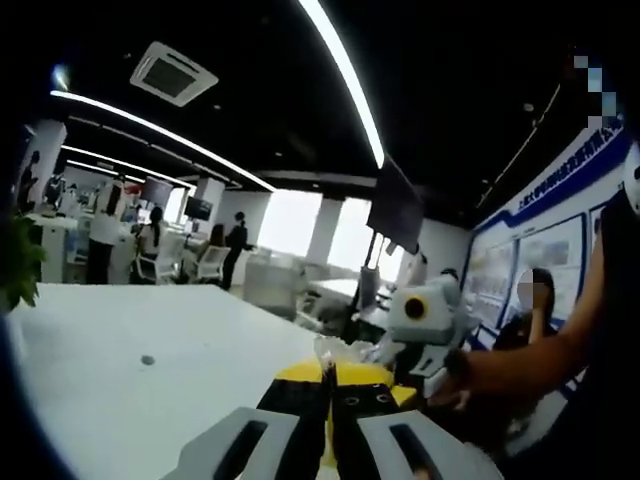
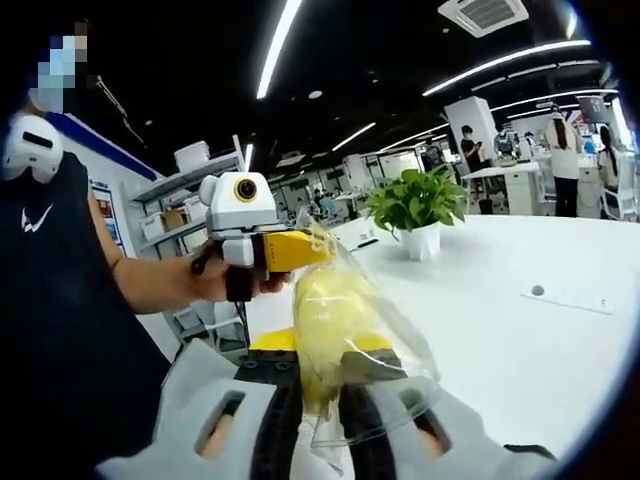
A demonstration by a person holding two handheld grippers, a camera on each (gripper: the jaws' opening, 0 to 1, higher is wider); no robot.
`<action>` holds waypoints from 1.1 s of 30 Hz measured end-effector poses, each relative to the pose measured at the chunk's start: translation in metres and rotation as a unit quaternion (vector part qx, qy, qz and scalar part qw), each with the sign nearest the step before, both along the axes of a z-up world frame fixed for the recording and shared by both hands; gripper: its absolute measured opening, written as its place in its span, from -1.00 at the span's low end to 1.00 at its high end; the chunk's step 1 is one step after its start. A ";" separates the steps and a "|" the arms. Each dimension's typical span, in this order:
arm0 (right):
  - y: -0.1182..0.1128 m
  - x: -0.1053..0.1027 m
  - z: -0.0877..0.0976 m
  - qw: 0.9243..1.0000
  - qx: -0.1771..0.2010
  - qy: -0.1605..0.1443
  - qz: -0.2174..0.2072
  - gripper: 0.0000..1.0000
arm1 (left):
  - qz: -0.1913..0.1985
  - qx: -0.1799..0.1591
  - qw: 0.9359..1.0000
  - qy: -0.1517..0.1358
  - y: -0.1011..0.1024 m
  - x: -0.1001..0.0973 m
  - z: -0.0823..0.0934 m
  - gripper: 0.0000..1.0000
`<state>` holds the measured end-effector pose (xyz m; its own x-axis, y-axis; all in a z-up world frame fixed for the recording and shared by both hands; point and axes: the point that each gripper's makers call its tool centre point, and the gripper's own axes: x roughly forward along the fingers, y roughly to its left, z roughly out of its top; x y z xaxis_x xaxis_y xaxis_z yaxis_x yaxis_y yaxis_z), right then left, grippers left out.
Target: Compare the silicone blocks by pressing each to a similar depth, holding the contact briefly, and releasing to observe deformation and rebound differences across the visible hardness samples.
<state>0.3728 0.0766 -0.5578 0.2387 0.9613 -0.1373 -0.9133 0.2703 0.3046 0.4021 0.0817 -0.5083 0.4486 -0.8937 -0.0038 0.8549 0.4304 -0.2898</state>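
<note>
A pale yellow silicone block (image 2: 330, 310) sits inside a clear plastic bag (image 2: 375, 375), held up in the air above the white table (image 2: 500, 330). My right gripper (image 2: 322, 398) is shut on the bag's lower part, with the block just above its jaws. My left gripper (image 2: 300, 250), held in a hand, comes in from the left and pinches the bag's top corner with its yellow jaws. In the left gripper view my left gripper (image 1: 330, 375) is shut, with a crumpled bit of clear bag (image 1: 335, 350) at its tips. The right gripper (image 1: 425, 315) sits just beyond it.
The white table (image 1: 150, 390) spreads out to the left, with a small dark spot (image 1: 147, 360). A potted plant (image 2: 415, 215) and a flat white strip (image 2: 565, 298) stand on it. The person's arm (image 1: 540, 360) and dark torso (image 2: 60, 330) are close. Desks and people fill the background.
</note>
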 end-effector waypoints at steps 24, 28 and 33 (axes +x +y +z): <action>-0.054 0.044 -0.008 0.981 0.012 -0.071 -0.179 0.93 | -0.043 -0.009 0.999 0.009 -0.034 0.005 0.013 -1.00; -0.068 0.045 -0.010 0.976 0.005 -0.084 -0.199 0.93 | -0.046 -0.015 0.999 0.021 -0.036 0.006 0.012 -1.00; -0.081 0.041 -0.021 0.973 -0.023 -0.093 -0.210 0.93 | -0.050 -0.017 0.998 0.038 -0.041 0.008 0.006 -1.00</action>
<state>0.4140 -0.0045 -0.5792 0.6335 0.7679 -0.0944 -0.7578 0.6405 0.1246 0.4101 0.0405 -0.5026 0.3567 -0.9342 -0.0021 0.8684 0.3324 -0.3681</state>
